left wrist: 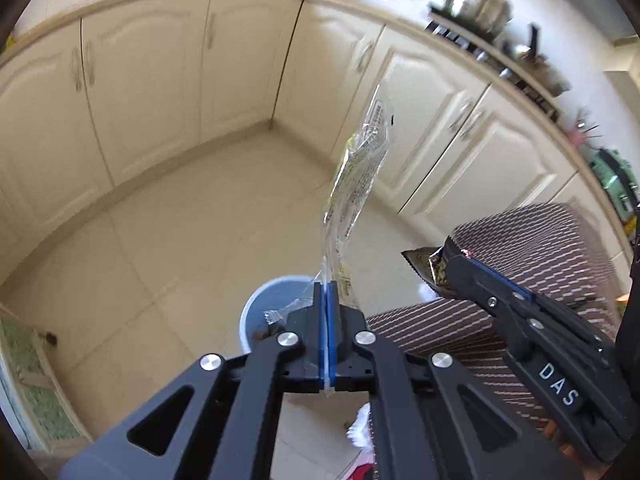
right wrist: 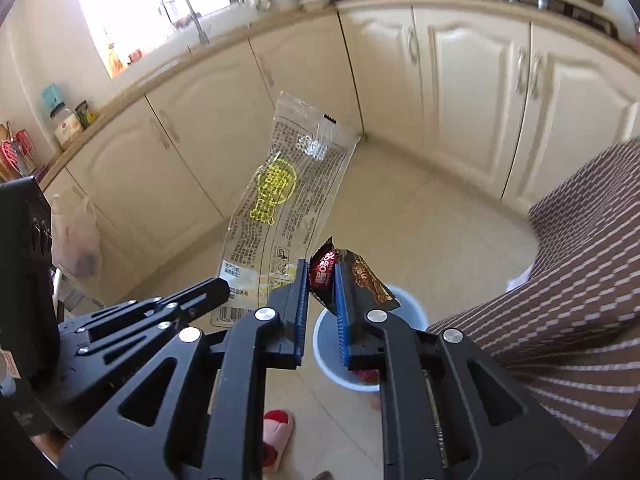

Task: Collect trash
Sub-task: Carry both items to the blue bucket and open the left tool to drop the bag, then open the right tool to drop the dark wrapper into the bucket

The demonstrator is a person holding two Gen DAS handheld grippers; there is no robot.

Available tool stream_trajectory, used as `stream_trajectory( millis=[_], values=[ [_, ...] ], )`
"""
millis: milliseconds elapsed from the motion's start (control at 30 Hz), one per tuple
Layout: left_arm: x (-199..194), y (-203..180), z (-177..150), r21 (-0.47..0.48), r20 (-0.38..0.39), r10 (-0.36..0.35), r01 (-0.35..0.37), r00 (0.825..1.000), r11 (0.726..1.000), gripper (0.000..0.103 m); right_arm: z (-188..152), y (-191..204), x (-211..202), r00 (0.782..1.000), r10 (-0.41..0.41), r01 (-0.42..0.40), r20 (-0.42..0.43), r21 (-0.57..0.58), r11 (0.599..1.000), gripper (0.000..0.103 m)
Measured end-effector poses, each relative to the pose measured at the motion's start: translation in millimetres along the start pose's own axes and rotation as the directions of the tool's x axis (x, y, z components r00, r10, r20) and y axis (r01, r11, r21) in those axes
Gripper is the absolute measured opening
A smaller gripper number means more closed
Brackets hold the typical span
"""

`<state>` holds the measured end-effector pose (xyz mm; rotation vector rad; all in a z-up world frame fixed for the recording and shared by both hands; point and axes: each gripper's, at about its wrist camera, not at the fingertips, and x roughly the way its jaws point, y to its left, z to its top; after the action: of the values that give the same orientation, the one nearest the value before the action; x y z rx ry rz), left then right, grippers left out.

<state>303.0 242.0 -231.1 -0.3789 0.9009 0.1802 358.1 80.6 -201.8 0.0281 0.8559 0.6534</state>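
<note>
My left gripper (left wrist: 326, 296) is shut on the lower end of a long clear plastic wrapper (left wrist: 356, 172) with yellow and black print, which stands up from the pads. Below the fingers, on the floor, sits a pale blue bin (left wrist: 256, 312) with some scraps inside. My right gripper (right wrist: 322, 280) is shut on a crumpled red and dark gold snack wrapper (right wrist: 366, 276), right above the bin (right wrist: 406, 306). In the right wrist view the clear wrapper (right wrist: 280, 196) and the left gripper (right wrist: 220, 286) are just to the left. The right gripper (left wrist: 446, 268) shows at the right of the left wrist view.
Cream kitchen cabinets (left wrist: 240, 60) line the far side and corner of the tiled floor (left wrist: 180, 220). A person's leg in brown striped trousers (right wrist: 560, 280) stands right of the bin, with a red slipper (right wrist: 276, 424) beneath. A plastic bag (right wrist: 76, 240) hangs at the left.
</note>
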Motion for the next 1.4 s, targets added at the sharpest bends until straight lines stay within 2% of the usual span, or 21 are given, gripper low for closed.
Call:
stream_trajectory(
  millis=[167,333,467,633,833,867,900,933,1400],
  values=[
    [52.8,12.7,-6.3,-0.013,-0.091,0.046,-0.048,0.995,0.999,0.001,-13.3,-18.3,49.7,0.997,0.021,-0.017,-0.072,0.058,0.998,0.013],
    [106.7,16.2,-14.5,-0.018,-0.187,0.071,-0.075,0.98,0.997,0.001,-28.6,-35.6,83.9,0.992,0.018,-0.006,-0.124,0.104,0.995,0.013],
    [145.4,8.9,-19.2,-0.023,-0.253,0.065,-0.073,0.965,0.997,0.001,-37.3,-49.5,106.0,0.988,0.016,0.005,-0.155,0.133,0.991,0.013],
    [172.4,5.2,-23.5,-0.029,-0.293,0.045,-0.056,0.955,0.998,0.003,-39.2,-61.6,126.4,0.984,0.016,0.014,-0.178,0.164,0.986,0.013],
    [183.5,5.6,-28.4,-0.035,-0.307,0.04,-0.053,0.951,0.998,0.007,-39.3,-70.6,136.8,0.982,0.013,0.022,-0.187,0.18,0.983,0.013],
    [185.3,5.1,-26.2,-0.038,-0.309,0.044,-0.058,0.95,0.998,0.015,-39.6,-71.5,137.8,0.982,0.014,0.021,-0.188,0.183,0.983,0.013],
    [185.9,5.6,-26.3,-0.037,-0.308,0.047,-0.061,0.95,0.997,0.028,-40.0,-71.9,138.2,0.982,0.015,0.021,-0.188,0.185,0.983,0.013],
    [183.4,8.6,-27.8,-0.037,-0.304,0.049,-0.064,0.951,0.997,0.031,-41.3,-72.2,138.3,0.982,0.015,0.02,-0.189,0.185,0.982,0.013],
    [165.2,26.3,-25.6,-0.072,-0.275,0.062,-0.085,0.959,0.994,0.032,-44.8,-70.7,147.2,0.979,0.053,-0.011,-0.196,0.208,0.978,0.013]
  ],
)
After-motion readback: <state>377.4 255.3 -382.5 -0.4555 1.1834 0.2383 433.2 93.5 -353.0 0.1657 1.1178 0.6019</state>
